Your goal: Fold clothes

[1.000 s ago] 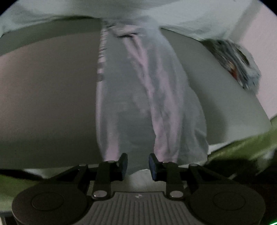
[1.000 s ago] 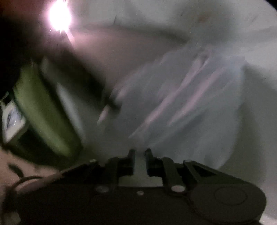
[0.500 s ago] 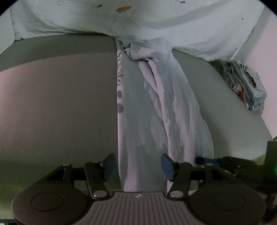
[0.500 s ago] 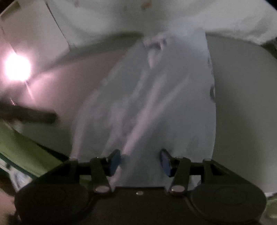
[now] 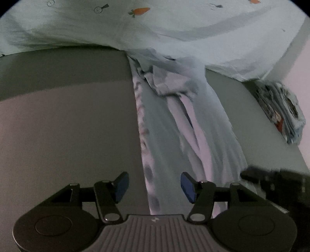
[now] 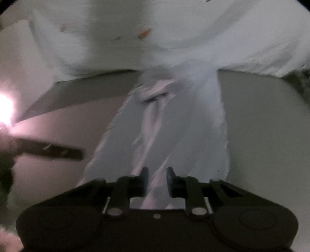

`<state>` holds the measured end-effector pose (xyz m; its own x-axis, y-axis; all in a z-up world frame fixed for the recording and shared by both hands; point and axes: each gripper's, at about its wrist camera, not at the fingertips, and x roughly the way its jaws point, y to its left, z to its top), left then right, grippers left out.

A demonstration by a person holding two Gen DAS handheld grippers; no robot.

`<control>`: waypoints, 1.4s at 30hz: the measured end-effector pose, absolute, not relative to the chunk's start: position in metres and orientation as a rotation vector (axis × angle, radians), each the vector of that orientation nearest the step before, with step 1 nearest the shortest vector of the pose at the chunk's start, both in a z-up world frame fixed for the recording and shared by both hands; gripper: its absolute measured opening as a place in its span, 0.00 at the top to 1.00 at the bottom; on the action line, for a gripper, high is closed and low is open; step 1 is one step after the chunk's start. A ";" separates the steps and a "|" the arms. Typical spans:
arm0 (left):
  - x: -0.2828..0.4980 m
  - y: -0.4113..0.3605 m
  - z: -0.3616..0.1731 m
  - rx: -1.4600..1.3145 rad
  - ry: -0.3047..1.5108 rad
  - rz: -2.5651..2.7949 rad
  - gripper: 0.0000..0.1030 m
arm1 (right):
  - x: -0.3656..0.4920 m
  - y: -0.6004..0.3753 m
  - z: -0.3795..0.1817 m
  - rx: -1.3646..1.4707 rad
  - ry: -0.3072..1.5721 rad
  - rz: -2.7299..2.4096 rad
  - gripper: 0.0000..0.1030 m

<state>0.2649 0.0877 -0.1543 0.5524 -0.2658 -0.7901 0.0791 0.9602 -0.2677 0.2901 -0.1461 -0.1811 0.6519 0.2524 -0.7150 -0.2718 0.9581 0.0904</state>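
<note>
The left hand-held gripper stands released, its two blue pads well apart and pressing on nothing. The near end of the long pale garment lies between and just beyond them, closer to the right-side pad, with the garment's patterned left edge running down toward the middle of the gap. To the left of this hand-held gripper is bare grey surface, flat and smooth; whether it is a bed or a bench I cannot tell.

The right hand-held gripper has its jaws closing, a narrow gap left between the dark pads. A fold of the same garment runs straight through that gap; the picture is blurred, and I cannot tell whether the pads already press on the cloth. Off to its left a dark bar, the other hand-held gripper, reaches in over the grey surface, and a bright light glares at the left edge.

Ahead of both, the garment stretches away as one narrow strip, wrinkled along its middle and bunched into a crumpled knot at its far end. Beyond that knot a pale sheet printed with small carrots drapes across the far side. Far to the right of the left hand-held gripper, at the surface's edge, sits a stack of folded clothes.
</note>
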 end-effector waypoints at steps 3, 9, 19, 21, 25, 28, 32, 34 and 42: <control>0.303 0.100 -0.160 -0.232 0.951 -0.217 0.42 | 0.347 -0.137 -0.178 -0.103 0.770 0.247 0.79; 0.368 0.120 -0.167 -0.297 0.917 -0.259 0.41 | 0.468 -0.111 -0.184 -0.168 0.739 0.227 0.79; 0.437 0.133 -0.178 -0.353 0.944 -0.332 0.35 | 0.639 -0.072 -0.224 -0.090 0.806 0.249 0.80; 0.439 0.132 -0.179 -0.336 0.943 -0.322 0.35 | 0.658 -0.070 -0.227 -0.057 0.808 0.253 0.70; 0.429 0.133 -0.175 -0.320 0.930 -0.300 0.35 | 0.666 -0.069 -0.214 -0.020 0.807 0.255 0.64; 0.409 0.134 -0.174 -0.360 0.944 -0.296 0.34 | 0.629 -0.082 -0.193 0.000 0.748 0.246 0.45; 0.367 0.123 -0.179 -0.390 0.981 -0.309 0.34 | 0.545 -0.126 -0.187 0.072 0.753 0.219 0.36; 0.339 0.116 -0.184 -0.447 1.000 -0.319 0.34 | 0.499 -0.152 -0.190 0.104 0.770 0.197 0.36; 0.246 0.082 -0.185 -0.506 1.043 -0.354 0.34 | 0.346 -0.263 -0.236 0.364 0.895 0.151 0.38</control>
<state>0.2461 0.0823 -0.1847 0.4643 -0.5067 -0.7264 0.0410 0.8316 -0.5538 0.3458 -0.2628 -0.2360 0.6199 0.2784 -0.7336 0.0222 0.9283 0.3711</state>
